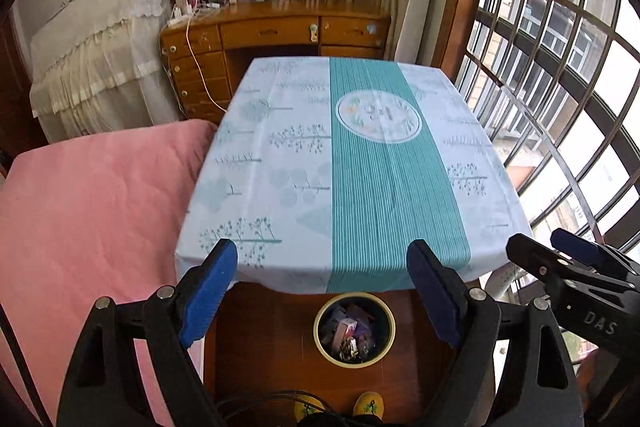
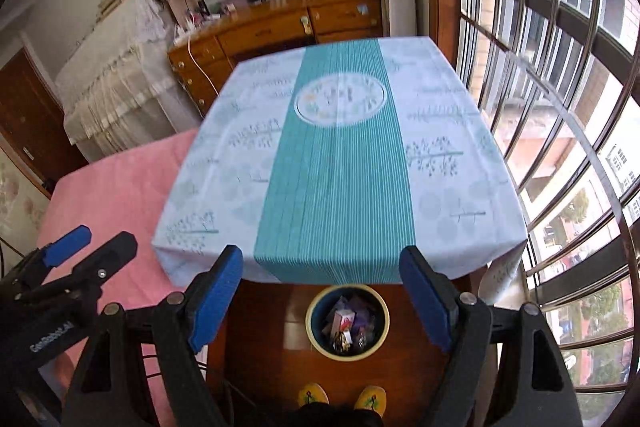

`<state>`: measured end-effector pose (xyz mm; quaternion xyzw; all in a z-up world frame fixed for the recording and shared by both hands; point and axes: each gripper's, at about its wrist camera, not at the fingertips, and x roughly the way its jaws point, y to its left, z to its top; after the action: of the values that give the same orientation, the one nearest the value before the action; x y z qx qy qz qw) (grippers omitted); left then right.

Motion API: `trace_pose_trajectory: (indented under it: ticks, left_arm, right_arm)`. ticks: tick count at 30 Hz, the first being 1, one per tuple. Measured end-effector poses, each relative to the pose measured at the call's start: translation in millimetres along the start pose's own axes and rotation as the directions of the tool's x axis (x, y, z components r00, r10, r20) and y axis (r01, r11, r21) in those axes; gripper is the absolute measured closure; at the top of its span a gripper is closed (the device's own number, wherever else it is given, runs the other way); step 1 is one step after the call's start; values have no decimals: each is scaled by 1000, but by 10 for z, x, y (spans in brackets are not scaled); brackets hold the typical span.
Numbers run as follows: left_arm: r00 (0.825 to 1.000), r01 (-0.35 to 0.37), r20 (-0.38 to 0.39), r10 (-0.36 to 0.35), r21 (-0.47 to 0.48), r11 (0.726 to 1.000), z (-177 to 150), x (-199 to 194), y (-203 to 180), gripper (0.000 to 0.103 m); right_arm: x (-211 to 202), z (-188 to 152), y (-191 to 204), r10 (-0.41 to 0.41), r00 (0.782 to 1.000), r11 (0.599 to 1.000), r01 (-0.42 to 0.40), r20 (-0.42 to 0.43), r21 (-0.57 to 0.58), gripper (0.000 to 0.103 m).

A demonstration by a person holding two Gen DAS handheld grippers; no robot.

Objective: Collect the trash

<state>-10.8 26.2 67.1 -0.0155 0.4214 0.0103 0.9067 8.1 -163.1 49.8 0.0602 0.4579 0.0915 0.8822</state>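
A round bin (image 1: 354,331) (image 2: 347,321) with a pale yellow rim stands on the wooden floor in front of the table and holds several crumpled wrappers and small boxes. High above it, my left gripper (image 1: 324,291) is open, its blue pads wide apart with nothing between them. My right gripper (image 2: 322,297) is open too and holds nothing. In the left wrist view the right gripper (image 1: 568,259) shows at the right edge; in the right wrist view the left gripper (image 2: 72,247) shows at the left edge.
The table (image 1: 280,155) (image 2: 440,115) wears a pale blue cloth with a teal striped band. A pink bed (image 1: 88,211) lies left of it, a barred window (image 1: 560,75) right, and a wooden desk (image 1: 276,31) behind. A person's yellow slippers (image 2: 342,397) show below.
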Motion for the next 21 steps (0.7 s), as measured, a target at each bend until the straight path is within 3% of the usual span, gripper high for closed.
trace_pose_trajectory:
  ticks: [6,21]
  left_arm:
    - [999,-32,39,32,11,999,13,-57,-116,18]
    - [997,-67,35,69,-51,996,-17,24,-102,18]
  right_arm:
    - [-239,43,80,-17,995,1000,18,99,-11,22]
    - [-218,60,149,-15,992,998,22,124,-52,22]
